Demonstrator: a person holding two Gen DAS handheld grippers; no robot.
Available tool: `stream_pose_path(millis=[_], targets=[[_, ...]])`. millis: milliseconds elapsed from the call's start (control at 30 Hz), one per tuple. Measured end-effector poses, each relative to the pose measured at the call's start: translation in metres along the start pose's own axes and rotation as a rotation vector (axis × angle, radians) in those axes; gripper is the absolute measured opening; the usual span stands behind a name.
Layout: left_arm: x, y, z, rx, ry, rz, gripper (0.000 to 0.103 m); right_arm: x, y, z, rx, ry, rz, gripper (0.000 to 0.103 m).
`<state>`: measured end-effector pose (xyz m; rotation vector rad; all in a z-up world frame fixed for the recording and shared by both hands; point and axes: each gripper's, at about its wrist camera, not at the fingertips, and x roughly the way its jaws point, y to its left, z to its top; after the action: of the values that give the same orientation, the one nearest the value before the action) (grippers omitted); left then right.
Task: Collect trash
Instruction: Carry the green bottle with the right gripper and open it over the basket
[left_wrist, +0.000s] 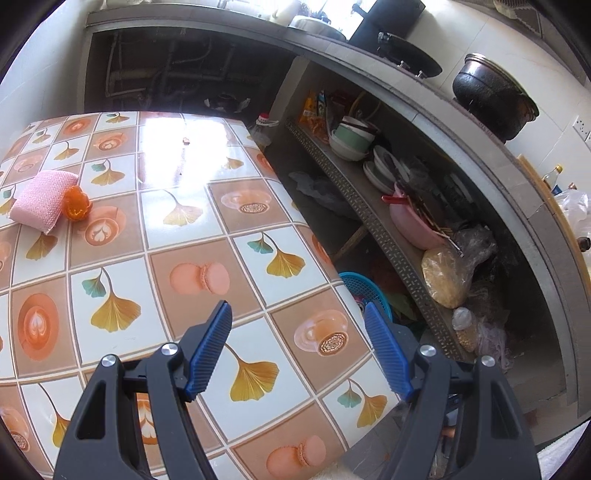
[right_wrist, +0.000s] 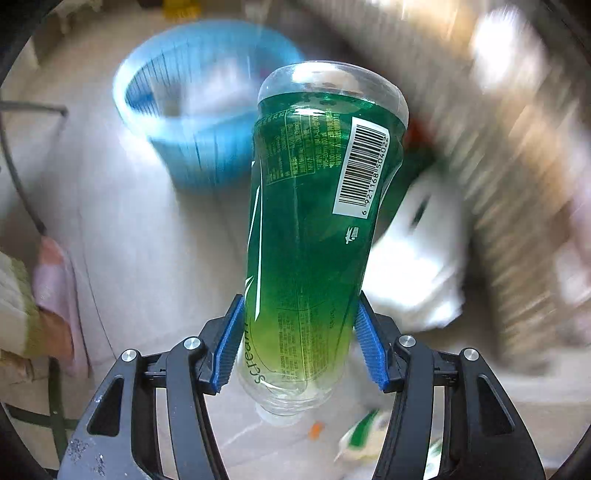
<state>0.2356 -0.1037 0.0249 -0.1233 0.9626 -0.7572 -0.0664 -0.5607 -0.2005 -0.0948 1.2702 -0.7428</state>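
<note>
The right gripper (right_wrist: 299, 339) pinches the slick bottle (right_wrist: 317, 221) near its neck, so it could slip short of the basket (right_wrist: 177, 122) ahead; the left gripper (left_wrist: 299, 350) hangs open.

Right wrist view is basically all motion smear behind the green bottle (right_wrist: 314, 229): the blue basket (right_wrist: 192, 110) is streaky so I can't tell what's inside, and the white lump (right_wrist: 417, 258) on the right is too blurred to name. The bottle's neck end drops behind the right gripper (right_wrist: 300, 341) frame, so no idea if there's a cap. Over in the left wrist view, a second blue basket (left_wrist: 360, 286) is mostly hidden behind the table (left_wrist: 155, 240) edge.
</note>
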Motion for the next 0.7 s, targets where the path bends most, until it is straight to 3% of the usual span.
stream_pose_path(millis=[100, 233, 300, 467, 567, 700], targets=[[-0.005, 0.008, -0.003, -0.017, -0.013, -0.015, 0.072, -0.042, 0.008, 0.046, -0.089, -0.149, -0.017, 0.054], [-0.013, 0.02, -0.008, -0.044, -0.024, -0.019, 0.072, -0.037, 0.038, 0.109, -0.246, -0.223, -0.035, 0.054], [-0.018, 0.026, -0.009, -0.053, -0.033, -0.01, 0.072, -0.014, 0.059, 0.143, -0.36, -0.2, -0.028, 0.054], [-0.025, 0.045, -0.009, -0.088, -0.047, 0.025, 0.072, 0.041, 0.11, 0.188, -0.576, -0.073, -0.057, 0.055], [-0.026, 0.057, -0.009, -0.115, -0.047, 0.04, 0.072, 0.059, 0.125, 0.198, -0.624, -0.009, -0.067, 0.055], [-0.026, 0.063, -0.01, -0.13, -0.043, 0.041, 0.072, 0.072, 0.128, 0.203, -0.613, -0.019, -0.081, 0.068]])
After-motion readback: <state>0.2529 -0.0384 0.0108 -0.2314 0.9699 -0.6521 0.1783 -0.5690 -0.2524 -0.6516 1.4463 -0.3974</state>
